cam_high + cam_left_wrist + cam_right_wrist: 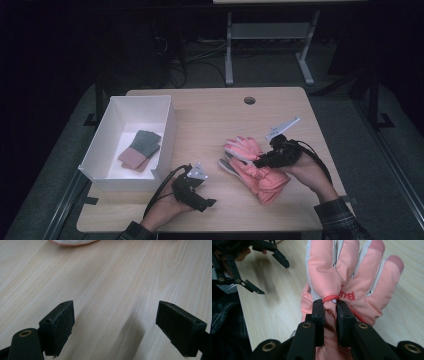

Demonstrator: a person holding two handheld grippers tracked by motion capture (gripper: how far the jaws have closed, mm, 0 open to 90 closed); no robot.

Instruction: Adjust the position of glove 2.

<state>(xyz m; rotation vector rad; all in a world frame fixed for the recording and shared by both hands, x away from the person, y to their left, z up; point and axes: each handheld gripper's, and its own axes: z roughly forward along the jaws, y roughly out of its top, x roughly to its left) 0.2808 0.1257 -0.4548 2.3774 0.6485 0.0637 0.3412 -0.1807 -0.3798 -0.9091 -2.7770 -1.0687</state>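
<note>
A white box (167, 131) is set at the bench's (210, 120) left side (folded grey-and-brown gloves (140, 150) lie inside).

A pink ski glove (342, 277) with grey trim lies flat on the desk (210, 125), fingers spread, fabric pinched at mid-palm.

**Right gripper pinching pink glove**

Right gripper (330, 305) clamped on a fold of the pink glove (352, 277), jaws nearly together with fabric bunched between them. Glove lies on the wooden table (274, 312), fingers spread away from the camera; grey strips between fingers, red lettering near the pinch. Left gripper (272, 271) at upper left, jaws apart, above bare wood. Plaid sleeve (225, 315) at left edge.
</note>
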